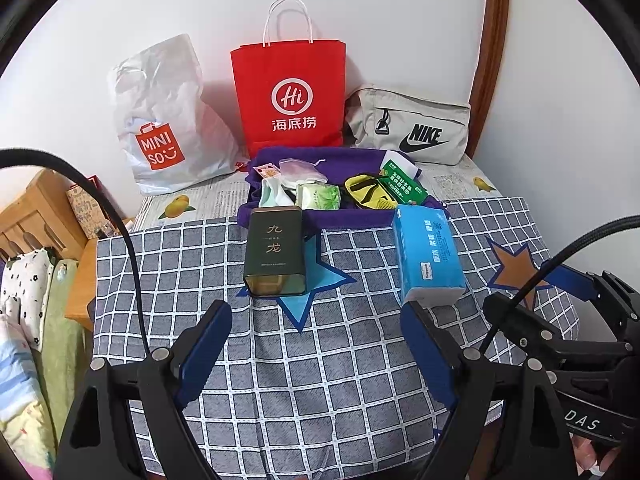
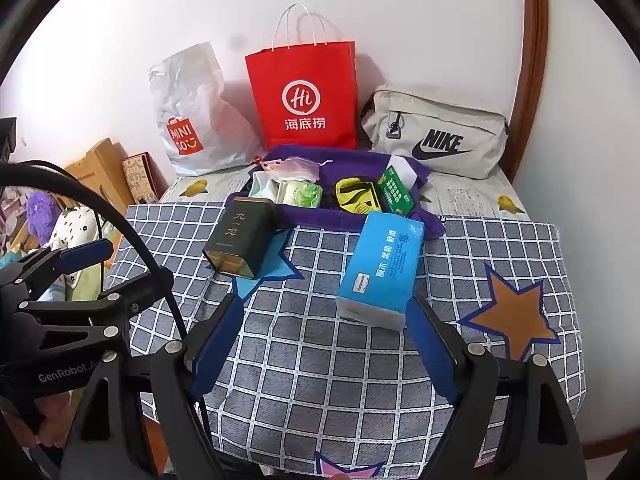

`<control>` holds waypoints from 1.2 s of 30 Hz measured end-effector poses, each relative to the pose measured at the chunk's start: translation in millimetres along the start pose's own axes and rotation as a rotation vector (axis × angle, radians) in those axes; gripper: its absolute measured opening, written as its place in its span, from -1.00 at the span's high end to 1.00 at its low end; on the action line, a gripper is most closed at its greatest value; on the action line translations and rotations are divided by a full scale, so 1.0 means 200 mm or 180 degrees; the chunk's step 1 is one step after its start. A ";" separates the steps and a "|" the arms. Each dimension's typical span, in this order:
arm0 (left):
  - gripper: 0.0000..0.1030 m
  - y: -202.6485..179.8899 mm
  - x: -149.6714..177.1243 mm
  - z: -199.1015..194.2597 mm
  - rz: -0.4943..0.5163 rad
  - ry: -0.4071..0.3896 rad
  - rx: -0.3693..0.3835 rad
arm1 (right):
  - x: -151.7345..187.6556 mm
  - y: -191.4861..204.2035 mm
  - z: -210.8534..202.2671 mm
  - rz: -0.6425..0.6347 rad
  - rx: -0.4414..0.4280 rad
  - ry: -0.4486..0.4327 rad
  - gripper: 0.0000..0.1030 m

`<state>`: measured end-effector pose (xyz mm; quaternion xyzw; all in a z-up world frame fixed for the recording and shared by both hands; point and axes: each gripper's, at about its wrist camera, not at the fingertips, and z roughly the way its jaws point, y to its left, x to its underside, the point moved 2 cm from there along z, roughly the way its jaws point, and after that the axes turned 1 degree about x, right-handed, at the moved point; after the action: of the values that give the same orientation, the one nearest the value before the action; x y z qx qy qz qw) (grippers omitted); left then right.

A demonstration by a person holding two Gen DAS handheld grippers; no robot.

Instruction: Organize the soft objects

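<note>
A blue tissue pack [image 1: 428, 256] [image 2: 380, 268] and a dark green tin [image 1: 276, 256] [image 2: 240, 240] lie on the checked cloth [image 1: 340, 344] [image 2: 340, 360]. Behind them a purple towel [image 1: 340, 158] [image 2: 352, 160] holds small soft items: white socks [image 1: 272, 194], a green wipes packet [image 1: 320, 196] [image 2: 300, 194], a yellow-black pouch [image 1: 368, 192] [image 2: 356, 196] and a green box [image 1: 400, 182] [image 2: 396, 190]. My left gripper [image 1: 316, 340] hovers open just short of the tin and tissue pack. My right gripper [image 2: 324, 336] also stands open, its right fingertip beside the tissue pack. Neither gripper holds anything.
Against the wall stand a white Miniso plastic bag [image 1: 168, 120] [image 2: 192, 116], a red paper bag [image 1: 290, 88] [image 2: 306, 92] and a beige Nike pouch [image 1: 416, 124] [image 2: 436, 132]. Wooden furniture [image 1: 36, 216] and bedding [image 1: 24, 292] lie off the table's left edge.
</note>
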<state>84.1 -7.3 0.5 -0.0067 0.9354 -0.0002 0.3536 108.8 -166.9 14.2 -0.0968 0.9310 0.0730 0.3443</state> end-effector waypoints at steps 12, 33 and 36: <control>-0.65 0.00 -0.01 -0.01 0.0015 -0.0006 -0.0020 | 0.00 -0.01 0.00 0.0035 -0.0009 -0.0002 -0.61; -0.65 0.00 0.00 0.00 -0.0007 0.0033 -0.0012 | 0.00 -0.01 0.01 0.0051 -0.0009 0.0021 -0.61; -0.65 -0.01 0.00 0.00 -0.0012 0.0028 -0.0015 | 0.01 -0.02 0.01 0.0054 -0.0010 0.0022 -0.61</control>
<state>84.7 -8.6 -0.1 -0.0092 0.9369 0.0013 0.3495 109.5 -169.7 12.3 -0.0897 0.9328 0.0770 0.3403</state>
